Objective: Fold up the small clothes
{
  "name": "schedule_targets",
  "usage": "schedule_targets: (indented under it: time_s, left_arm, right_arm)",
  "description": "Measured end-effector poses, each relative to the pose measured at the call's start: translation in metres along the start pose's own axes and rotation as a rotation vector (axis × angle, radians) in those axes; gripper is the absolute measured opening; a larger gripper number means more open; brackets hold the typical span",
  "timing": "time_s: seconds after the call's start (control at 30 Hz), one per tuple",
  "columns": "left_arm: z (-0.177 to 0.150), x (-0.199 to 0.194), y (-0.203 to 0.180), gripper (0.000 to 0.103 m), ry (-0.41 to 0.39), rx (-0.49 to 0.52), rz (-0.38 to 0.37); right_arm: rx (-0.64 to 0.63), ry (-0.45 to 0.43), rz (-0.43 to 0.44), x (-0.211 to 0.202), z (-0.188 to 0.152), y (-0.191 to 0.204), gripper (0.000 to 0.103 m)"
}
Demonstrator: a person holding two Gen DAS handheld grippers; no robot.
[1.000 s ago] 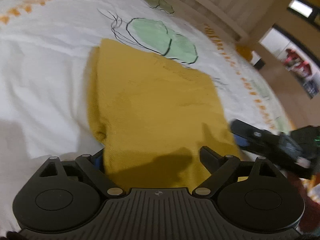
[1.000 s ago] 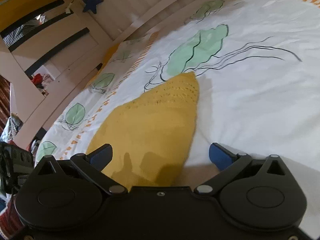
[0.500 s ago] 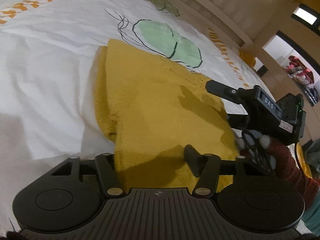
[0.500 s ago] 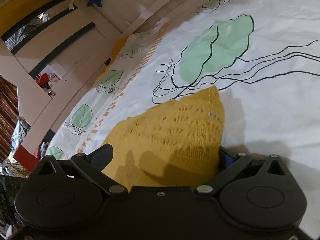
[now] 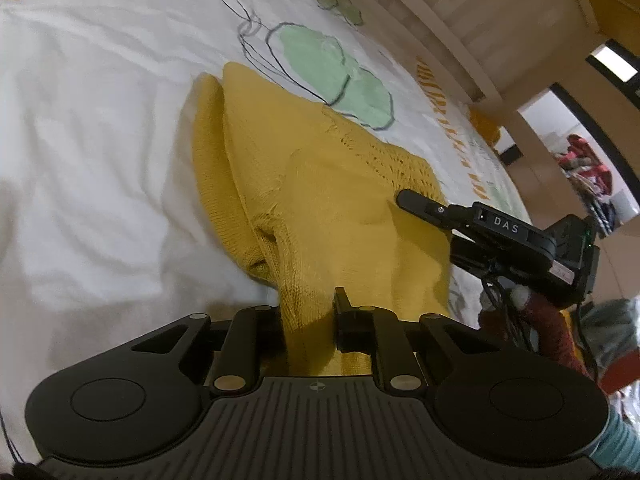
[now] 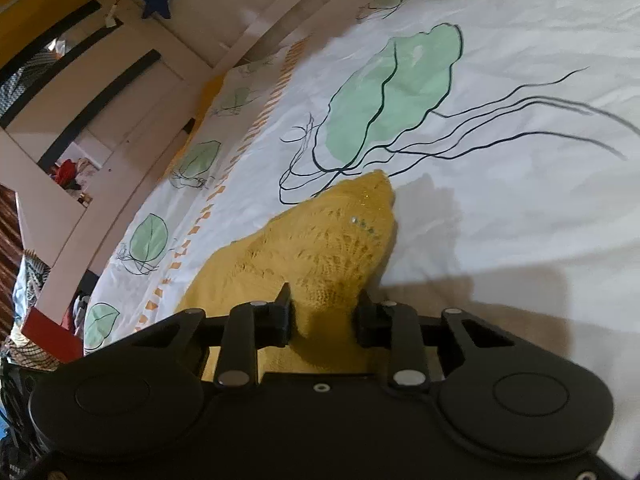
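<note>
Between both sets of closing fingers, mustard-yellow knitted garment (image 5: 320, 216) bunched on white printed bedsheet (image 5: 100, 160); left gripper (image 5: 308, 320), right gripper (image 6: 324, 312) mid-pinch; next: likely lifting together, folding over

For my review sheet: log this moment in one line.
left gripper closing on yellow knit garment | right gripper closing on garment | bedsheet beneath

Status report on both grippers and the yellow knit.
Left gripper, right gripper closing, each pinching yellow knit. Knit bunched on bedsheet. Nothing in the way.
</note>
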State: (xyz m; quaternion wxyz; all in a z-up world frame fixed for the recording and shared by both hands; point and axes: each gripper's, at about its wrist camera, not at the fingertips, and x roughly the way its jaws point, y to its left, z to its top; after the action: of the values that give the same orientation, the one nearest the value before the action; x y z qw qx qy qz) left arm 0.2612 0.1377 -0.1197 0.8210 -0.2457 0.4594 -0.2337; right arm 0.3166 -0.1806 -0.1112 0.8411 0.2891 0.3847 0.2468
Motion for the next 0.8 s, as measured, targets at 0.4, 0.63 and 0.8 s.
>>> schedule_targets:
  time_s: [0.4,0.63,0.8]
  left_arm:
    - [-0.070,-0.003,-0.061,0.016,0.111,-0.003,-0.115]
    - [-0.109,-0.010,-0.093,0.016,0.125,0.031,-0.130]
    - [-0.118,-0.013,-0.096,0.016,0.091,0.071,-0.060]
  right_arm:
    - [-0.033,0.057,-0.143,-0.103,-0.033,0.001,0.038]
    - [-0.001,0.048,-0.158,-0.152,-0.063,-0.010,0.038]
    - [0.040,0.004,-0.184,-0.160,-0.075,-0.024,0.044]
